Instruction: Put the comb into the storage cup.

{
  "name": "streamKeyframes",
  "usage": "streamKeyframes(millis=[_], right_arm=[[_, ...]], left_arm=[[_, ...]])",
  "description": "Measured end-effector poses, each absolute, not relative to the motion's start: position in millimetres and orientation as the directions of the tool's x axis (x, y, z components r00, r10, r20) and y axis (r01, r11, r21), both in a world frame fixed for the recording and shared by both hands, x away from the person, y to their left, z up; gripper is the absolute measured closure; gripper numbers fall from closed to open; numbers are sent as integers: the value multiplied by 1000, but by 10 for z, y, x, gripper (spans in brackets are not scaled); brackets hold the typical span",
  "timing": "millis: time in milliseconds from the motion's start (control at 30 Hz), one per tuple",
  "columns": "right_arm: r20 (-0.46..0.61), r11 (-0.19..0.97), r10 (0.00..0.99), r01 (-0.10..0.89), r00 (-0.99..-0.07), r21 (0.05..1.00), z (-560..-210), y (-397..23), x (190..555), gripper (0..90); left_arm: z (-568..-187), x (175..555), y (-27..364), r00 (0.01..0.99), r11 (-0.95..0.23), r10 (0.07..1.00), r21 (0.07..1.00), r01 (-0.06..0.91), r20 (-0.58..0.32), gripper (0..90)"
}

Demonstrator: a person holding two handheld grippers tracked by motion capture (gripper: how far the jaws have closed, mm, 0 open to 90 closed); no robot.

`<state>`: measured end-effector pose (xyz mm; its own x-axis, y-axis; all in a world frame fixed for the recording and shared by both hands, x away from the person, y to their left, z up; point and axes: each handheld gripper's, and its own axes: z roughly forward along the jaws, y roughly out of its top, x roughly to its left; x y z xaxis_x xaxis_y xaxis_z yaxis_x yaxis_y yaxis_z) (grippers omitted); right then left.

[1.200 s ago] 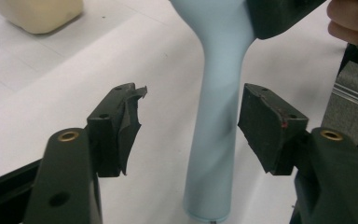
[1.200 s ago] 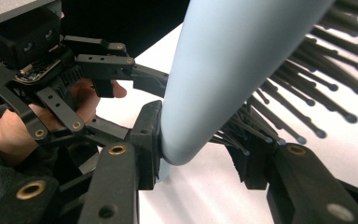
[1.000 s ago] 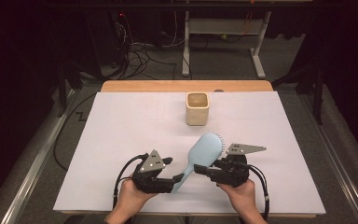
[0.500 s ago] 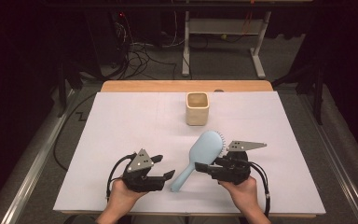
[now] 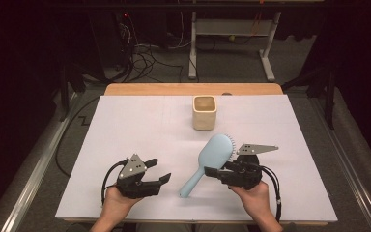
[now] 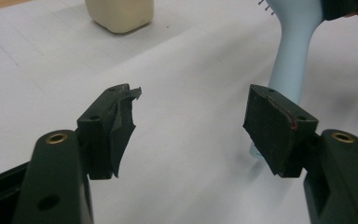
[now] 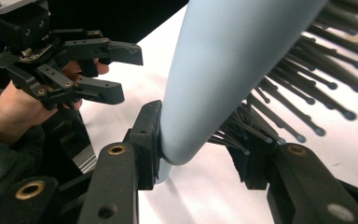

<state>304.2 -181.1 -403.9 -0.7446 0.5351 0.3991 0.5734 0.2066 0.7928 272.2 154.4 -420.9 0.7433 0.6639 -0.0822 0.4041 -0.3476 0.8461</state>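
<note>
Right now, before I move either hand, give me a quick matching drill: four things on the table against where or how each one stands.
Things:
1. left tongs
2. right tongs
3. hairbrush
4. cup

States:
A. standing upright at the far middle of the white sheet
B. jaws apart, nothing between them
C. light blue, head clamped, handle slanting toward the near edge
D. closed on the brush head

Pairs: 1-B, 2-D, 3-C, 4-A
</note>
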Motion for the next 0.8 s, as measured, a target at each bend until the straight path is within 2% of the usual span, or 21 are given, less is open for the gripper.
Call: streamKeyframes(millis=[800], right_arm=[[385, 219, 574, 588, -723, 779, -3944, -1945, 3077, 580]], left_arm=[[-4308, 2721, 2017, 657, -262, 749, 873, 412, -85, 322]])
